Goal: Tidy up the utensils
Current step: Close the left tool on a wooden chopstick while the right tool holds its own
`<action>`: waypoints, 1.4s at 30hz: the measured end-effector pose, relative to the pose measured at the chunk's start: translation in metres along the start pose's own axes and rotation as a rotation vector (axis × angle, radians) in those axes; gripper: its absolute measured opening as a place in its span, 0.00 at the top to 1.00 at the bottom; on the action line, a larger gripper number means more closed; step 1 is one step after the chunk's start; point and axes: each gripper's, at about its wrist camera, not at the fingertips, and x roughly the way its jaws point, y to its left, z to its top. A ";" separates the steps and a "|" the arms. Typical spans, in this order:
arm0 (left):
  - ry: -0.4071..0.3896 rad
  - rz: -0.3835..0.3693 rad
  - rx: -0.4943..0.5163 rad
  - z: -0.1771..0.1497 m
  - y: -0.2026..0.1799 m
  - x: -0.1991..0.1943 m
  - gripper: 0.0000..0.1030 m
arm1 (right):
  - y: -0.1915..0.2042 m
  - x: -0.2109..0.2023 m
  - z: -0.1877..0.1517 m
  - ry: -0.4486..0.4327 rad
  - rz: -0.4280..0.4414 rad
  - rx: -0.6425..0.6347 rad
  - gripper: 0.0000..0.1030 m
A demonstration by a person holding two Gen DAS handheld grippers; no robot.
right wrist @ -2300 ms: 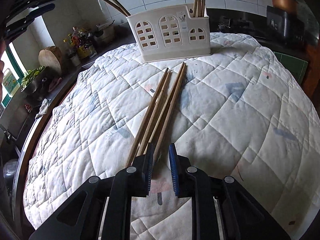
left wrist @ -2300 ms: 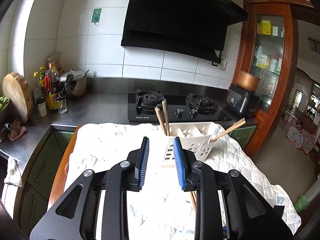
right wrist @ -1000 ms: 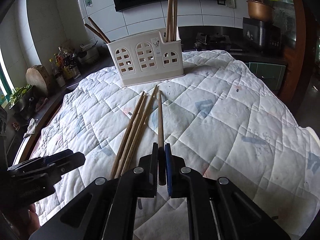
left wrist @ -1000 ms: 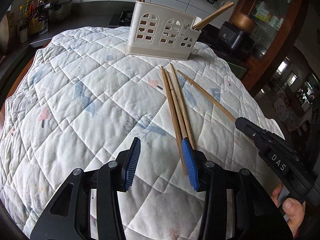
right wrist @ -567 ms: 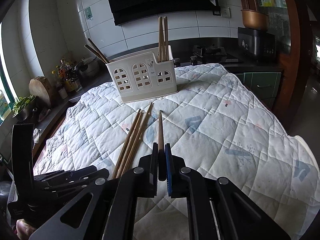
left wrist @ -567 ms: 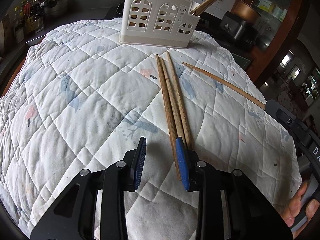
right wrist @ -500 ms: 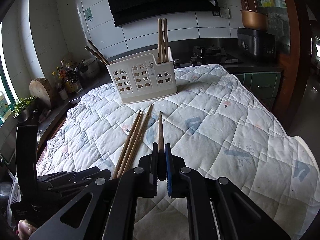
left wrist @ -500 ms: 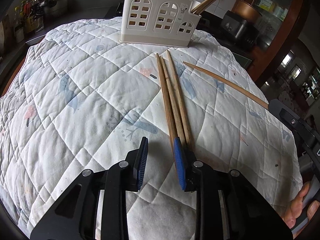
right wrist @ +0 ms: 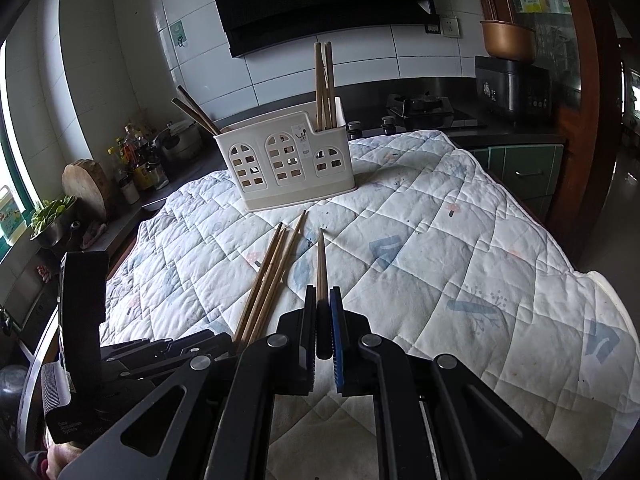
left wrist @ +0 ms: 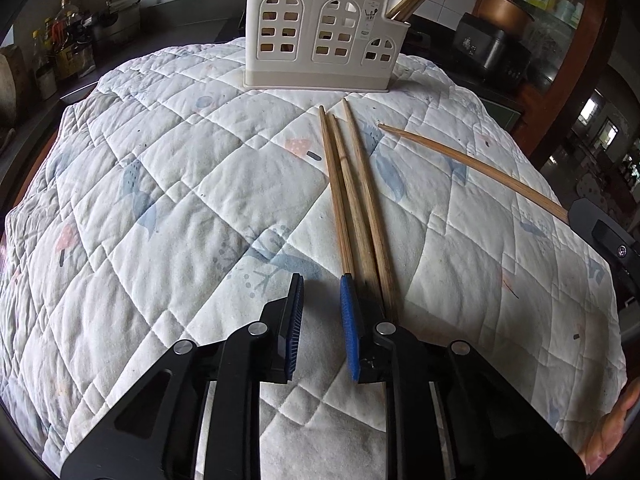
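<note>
1. On the quilted cloth [left wrist: 180, 184] in front of the white utensil caddy [left wrist: 320, 36], three loose chopsticks [left wrist: 356, 200] lie side by side, touching or nearly so.
2. Their long axes run from the left gripper [left wrist: 320, 316] toward the caddy, thin tips pointing at it, thick ends nearest the gripper.
3. The left gripper is spread, with nothing between its blue pads. The thick ends lie beside and partly under its right finger, not in the gap, so the bundle sits slightly to its right. This is the nearer gripper to them.
4. The right gripper [right wrist: 322, 320] is pressed together on a single chopstick [right wrist: 321, 264], pinched at its thick end. It is held clear of the cloth, tip aimed forward at the caddy.
5. The caddy stands upright, well beyond both grippers, with chopsticks already in its two end compartments.
6. Likely next, a small shift right would centre the left gripper on the bundle.
</note>
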 end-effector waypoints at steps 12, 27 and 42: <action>0.000 -0.104 -0.069 0.000 0.003 -0.006 0.83 | -0.002 0.000 -0.001 0.002 0.003 0.004 0.94; 0.010 -0.059 -0.061 -0.001 0.002 0.005 0.79 | -0.002 0.000 -0.002 0.007 0.007 0.009 0.94; 0.005 0.008 0.026 0.008 -0.009 0.005 0.94 | -0.002 -0.002 0.009 -0.013 -0.007 -0.023 0.94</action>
